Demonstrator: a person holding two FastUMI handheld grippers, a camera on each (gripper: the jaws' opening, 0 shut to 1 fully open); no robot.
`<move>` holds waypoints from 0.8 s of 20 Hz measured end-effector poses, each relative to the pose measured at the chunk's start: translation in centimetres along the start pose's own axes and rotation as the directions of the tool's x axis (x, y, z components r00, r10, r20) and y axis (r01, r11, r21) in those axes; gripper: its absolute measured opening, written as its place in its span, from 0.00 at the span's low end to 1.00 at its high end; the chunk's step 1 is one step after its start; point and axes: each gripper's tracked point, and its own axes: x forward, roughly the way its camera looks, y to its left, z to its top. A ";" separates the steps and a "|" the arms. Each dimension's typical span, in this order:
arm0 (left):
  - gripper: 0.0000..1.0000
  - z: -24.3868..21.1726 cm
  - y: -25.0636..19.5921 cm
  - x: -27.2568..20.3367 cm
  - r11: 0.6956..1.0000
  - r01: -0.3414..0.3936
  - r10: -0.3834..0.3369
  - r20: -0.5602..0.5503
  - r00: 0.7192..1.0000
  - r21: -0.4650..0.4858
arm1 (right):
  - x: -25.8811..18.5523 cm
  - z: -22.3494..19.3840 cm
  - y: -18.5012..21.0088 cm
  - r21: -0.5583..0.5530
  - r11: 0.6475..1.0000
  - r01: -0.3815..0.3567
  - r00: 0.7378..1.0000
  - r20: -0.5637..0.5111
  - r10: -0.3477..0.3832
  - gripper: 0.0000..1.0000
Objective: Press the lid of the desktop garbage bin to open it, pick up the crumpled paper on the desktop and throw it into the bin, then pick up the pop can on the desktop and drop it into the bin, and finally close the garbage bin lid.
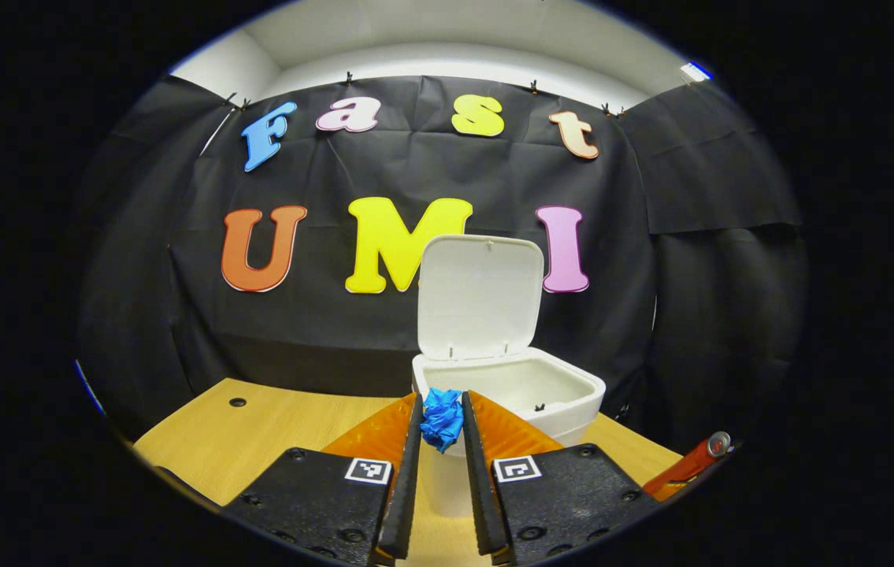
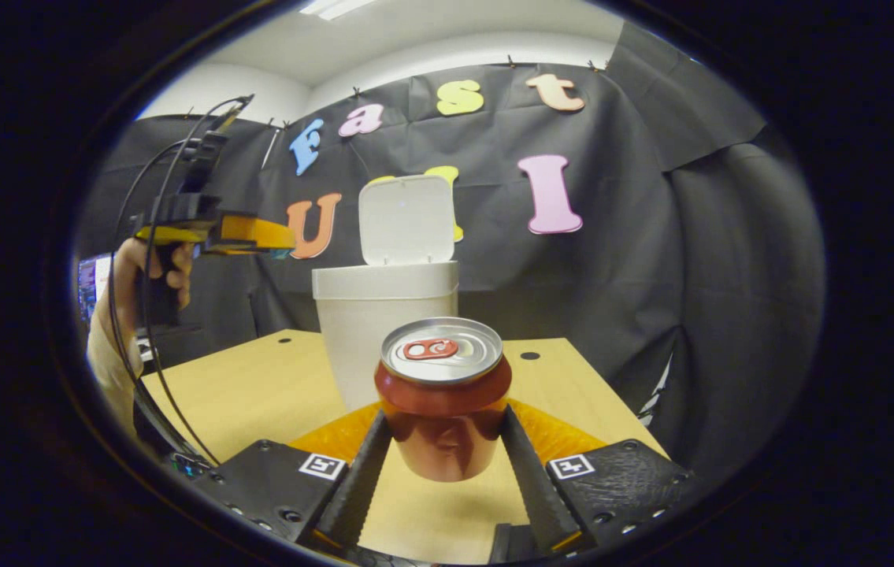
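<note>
The white desktop bin [image 1: 565, 394] stands on the wooden table with its lid [image 1: 480, 295] swung up and open. My left gripper [image 1: 442, 398] is shut on the blue crumpled paper [image 1: 443, 421], just short of the bin's near rim and above table height. In the right gripper view, the red pop can [image 2: 443, 394] stands upright between the fingers of my right gripper [image 2: 443, 415], which press on both its sides. The bin [image 2: 383, 331] is right behind it, lid [image 2: 406, 219] up. The left gripper [image 2: 261, 235] hangs above and left of the bin.
The wooden table [image 1: 257, 441] has small dark holes [image 1: 237, 402] near its back edge. A hand [image 2: 135, 276] with trailing cables holds the left gripper. The red can [image 1: 691, 465] shows at the far right of the left gripper view. Black cloth walls the booth.
</note>
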 end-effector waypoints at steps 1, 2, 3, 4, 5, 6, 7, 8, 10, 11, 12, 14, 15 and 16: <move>0.33 0.6 -0.6 1.2 1.000 0.014 -0.014 0.012 1.000 0.000 | -0.3 -0.4 -0.5 0.000 1.000 0.003 1.000 -0.006 -0.003 0.79; 0.33 0.9 -1.0 2.3 1.000 0.026 -0.025 0.011 1.000 -0.002 | -0.6 -0.9 -0.9 0.003 1.000 0.005 1.000 -0.012 -0.005 0.78; 0.33 1.1 -1.5 3.3 0.999 0.037 -0.036 0.008 0.999 -0.008 | -0.9 -1.3 -1.3 0.004 1.000 0.007 1.000 -0.017 -0.007 0.78; 0.37 1.0 -2.0 4.2 0.999 0.046 -0.046 -0.003 0.999 -0.016 | -1.3 -1.8 -1.8 0.001 1.000 0.014 1.000 -0.022 -0.014 0.78; 0.33 1.1 -2.4 5.1 0.998 0.055 -0.055 -0.012 0.998 -0.024 | -1.8 -2.1 -2.4 -0.002 1.000 0.024 0.999 -0.024 -0.024 0.78; 0.33 1.2 -2.9 5.9 0.997 0.063 -0.063 -0.017 0.998 -0.035 | -2.2 -2.3 -3.0 -0.005 1.000 0.029 0.999 -0.022 -0.029 0.78; 0.33 1.3 -3.1 6.8 0.997 0.061 -0.062 -0.020 0.998 -0.042 | -2.6 -2.6 -3.4 -0.003 0.999 0.034 0.999 -0.022 -0.034 0.78; 0.33 1.1 -3.3 7.7 0.998 0.052 -0.054 -0.032 0.998 -0.043 | -2.9 -3.0 -3.9 0.002 0.999 0.041 0.999 -0.025 -0.041 0.79; 0.33 0.4 -3.7 9.0 0.998 0.043 -0.045 -0.066 0.997 -0.042 | -3.4 -3.7 -4.8 0.009 0.998 0.060 0.998 -0.036 -0.060 0.79; 0.33 0.2 -3.9 9.7 0.998 0.040 -0.043 -0.076 0.996 -0.041 | -3.7 -3.9 -5.2 0.009 0.997 0.071 0.997 -0.039 -0.071 0.79; 0.33 -0.1 -3.9 10.3 0.999 0.037 -0.040 -0.091 0.995 -0.036 | -3.9 -4.3 -5.5 0.005 0.997 0.081 0.996 -0.040 -0.080 0.79; 0.34 -0.7 -4.4 11.0 0.998 0.046 -0.049 -0.109 0.993 -0.033 | -4.3 -4.7 -5.8 -0.010 0.996 0.085 0.995 -0.042 -0.085 0.78; 0.34 -0.9 -4.5 11.2 0.998 0.047 -0.051 -0.115 0.992 -0.037 | -4.4 -4.6 -5.9 -0.022 0.996 0.087 0.995 -0.040 -0.088 0.78; 0.34 -1.1 -4.6 11.2 0.998 0.050 -0.056 -0.120 0.991 -0.047 | -4.4 -4.6 -6.2 -0.032 0.995 0.095 0.995 -0.035 -0.096 0.78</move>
